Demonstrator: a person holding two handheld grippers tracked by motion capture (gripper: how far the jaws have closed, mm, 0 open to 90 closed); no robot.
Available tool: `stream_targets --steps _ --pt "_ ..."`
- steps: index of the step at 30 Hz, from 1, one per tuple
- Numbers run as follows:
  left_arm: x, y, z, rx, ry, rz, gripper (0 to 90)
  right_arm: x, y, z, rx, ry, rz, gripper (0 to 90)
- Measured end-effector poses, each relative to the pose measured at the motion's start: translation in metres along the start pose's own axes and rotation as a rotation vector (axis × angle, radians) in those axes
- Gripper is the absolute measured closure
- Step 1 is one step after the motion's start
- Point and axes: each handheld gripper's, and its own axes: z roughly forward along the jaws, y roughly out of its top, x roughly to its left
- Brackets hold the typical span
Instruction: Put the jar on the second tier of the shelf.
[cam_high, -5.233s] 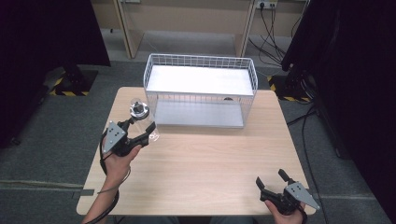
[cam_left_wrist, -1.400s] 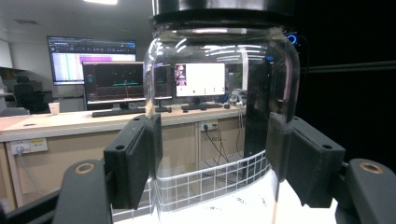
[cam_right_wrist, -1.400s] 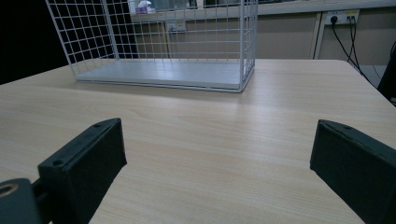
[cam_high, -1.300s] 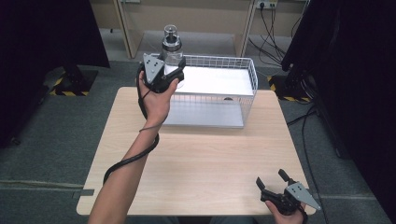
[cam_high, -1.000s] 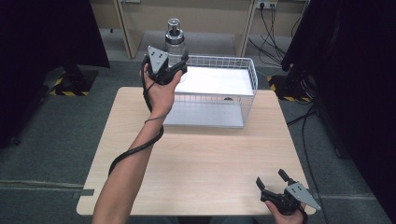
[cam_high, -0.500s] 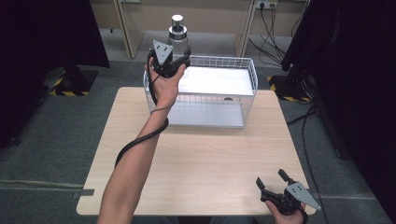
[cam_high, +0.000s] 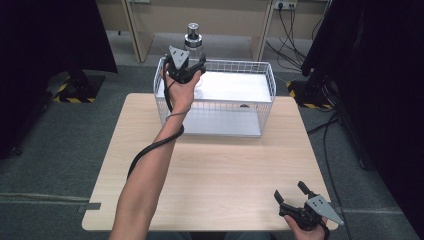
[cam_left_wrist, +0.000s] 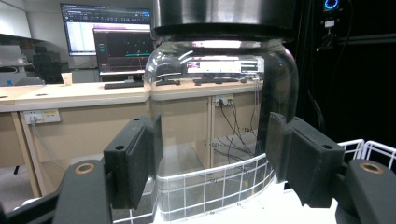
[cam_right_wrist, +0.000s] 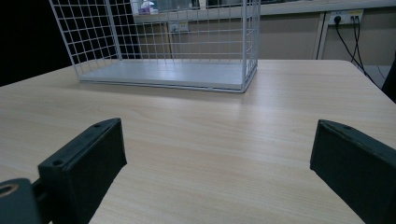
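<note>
The left tongs (cam_high: 194, 64) are clamped on a clear glass jar (cam_left_wrist: 219, 107) with a metal lid (cam_high: 192, 31), both pads pressed to its sides, holding it upright in the air above the 10 o'clock corner of the white wire basket (cam_high: 260, 107). The right tongs (cam_high: 291, 192) rest with jaws spread wide and nothing between them at the 5 o'clock corner of the bench (cam_high: 220, 185), well apart from the basket, which stands at the bench's 12 o'clock edge.
</note>
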Motion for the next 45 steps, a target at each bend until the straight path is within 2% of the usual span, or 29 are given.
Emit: stream_targets --steps 9,15,19,27,32,37,45 --pt "0.005 -0.010 0.004 0.025 0.006 -0.007 31.3 0.000 0.000 0.000 0.001 0.000 0.000 3.6" --pt "0.008 -0.014 0.005 0.024 0.010 -0.020 31.2 0.000 0.000 0.000 -0.001 0.001 -0.002 3.6" --pt "0.009 -0.014 0.005 0.023 -0.001 -0.013 31.1 0.000 0.000 0.000 0.002 0.000 -0.002 3.6" --pt "0.011 -0.015 0.005 0.022 -0.016 -0.023 30.6 0.001 0.000 0.000 0.000 0.000 -0.006 3.6" --pt "0.011 -0.018 0.006 0.037 -0.022 -0.037 20.7 0.001 0.000 0.000 0.000 0.000 -0.006 3.6" --pt "0.010 -0.019 0.001 0.046 -0.009 -0.020 11.3 0.001 0.000 0.000 0.000 0.000 -0.007 3.6" --pt "0.013 -0.016 -0.017 0.054 -0.025 0.010 6.7 0.001 0.000 0.000 -0.001 -0.001 -0.007 3.6"
